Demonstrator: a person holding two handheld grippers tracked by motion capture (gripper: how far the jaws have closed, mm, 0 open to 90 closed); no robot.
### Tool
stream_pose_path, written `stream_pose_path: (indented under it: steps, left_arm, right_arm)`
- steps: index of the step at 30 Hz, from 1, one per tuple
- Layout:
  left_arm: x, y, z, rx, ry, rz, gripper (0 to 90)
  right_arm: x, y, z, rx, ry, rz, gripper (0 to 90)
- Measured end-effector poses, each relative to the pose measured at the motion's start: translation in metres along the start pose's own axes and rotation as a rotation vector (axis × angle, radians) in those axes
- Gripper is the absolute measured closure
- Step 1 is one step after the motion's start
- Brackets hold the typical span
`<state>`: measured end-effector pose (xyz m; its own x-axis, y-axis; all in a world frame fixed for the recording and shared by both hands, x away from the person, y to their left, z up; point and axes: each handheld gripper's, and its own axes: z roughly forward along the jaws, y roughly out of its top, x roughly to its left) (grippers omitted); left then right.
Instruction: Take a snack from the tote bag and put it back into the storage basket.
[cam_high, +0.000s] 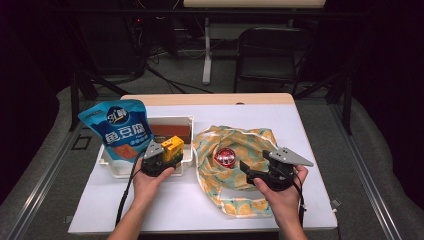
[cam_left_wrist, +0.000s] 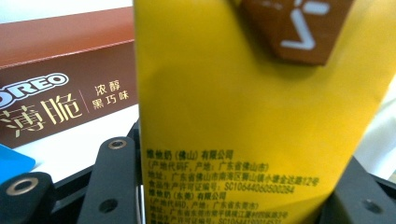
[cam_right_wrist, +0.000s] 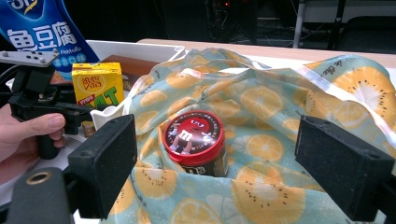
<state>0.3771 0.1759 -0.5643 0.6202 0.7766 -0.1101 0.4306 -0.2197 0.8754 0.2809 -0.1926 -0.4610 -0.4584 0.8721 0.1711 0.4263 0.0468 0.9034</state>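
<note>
The left gripper (cam_high: 161, 156) pinches a small yellow drink carton (cam_high: 172, 147), its black jaws pressed against the carton's flat sides. In the left gripper view the carton (cam_left_wrist: 261, 102) is a smooth, glossy cardboard face with small printed lines of text and a brown patch near the top. It is held over the near right corner of a white plastic tray (cam_high: 187, 122), a shallow rectangular bin with rounded rim that stands on the left part of the table (cam_high: 310, 130). Inside the tray lies a long brown cookie box (cam_high: 171, 132), matte with gold lettering (cam_left_wrist: 60, 93). A blue foil snack pouch (cam_high: 119, 127), shiny and puffed, leans upright at the tray's far left side.

The right gripper (cam_high: 257, 169) is held at the right, its jaws spread wide with nothing between the flat, rough black pads (cam_right_wrist: 343, 163). It points left at a round jar (cam_high: 225, 156) with a red glossy lid and dark body (cam_right_wrist: 198, 140). The jar sits in the folds of a soft cloth bag (cam_high: 250, 142), pale green fabric printed with orange citrus slices, crumpled and lying open on the white tabletop just right of the tray. A hand (cam_high: 285, 200) grips the right gripper from the near side.
</note>
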Motion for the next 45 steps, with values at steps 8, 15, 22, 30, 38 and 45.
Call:
stream_pose_path:
  steps: [8,15,22,30,38,45]
  left_arm:
    - [0.002,-0.003,-0.007,0.032,0.01,-0.04,40.8]
    - [0.003,-0.005,-0.019,0.02,-0.012,-0.012,34.3]
    - [0.008,-0.009,-0.025,0.004,-0.016,0.002,47.4]
    - [0.012,-0.009,-0.02,0.035,-0.02,0.039,48.6]
    - [0.01,-0.01,-0.022,0.061,0.008,0.0,34.0]
    - [0.012,-0.012,-0.054,-0.011,0.004,-0.103,25.3]
  right_arm:
    - [-0.003,-0.002,0.001,0.006,-0.006,0.001,13.3]
    - [-0.002,-0.004,0.004,0.017,-0.01,-0.003,13.3]
    - [-0.001,-0.006,0.006,0.029,-0.011,-0.007,13.6]
    - [-0.002,-0.008,0.008,0.034,-0.021,-0.008,13.7]
    - [-0.005,-0.01,0.009,0.038,-0.027,-0.004,13.8]
    - [-0.007,-0.011,0.009,0.047,-0.031,-0.005,13.8]
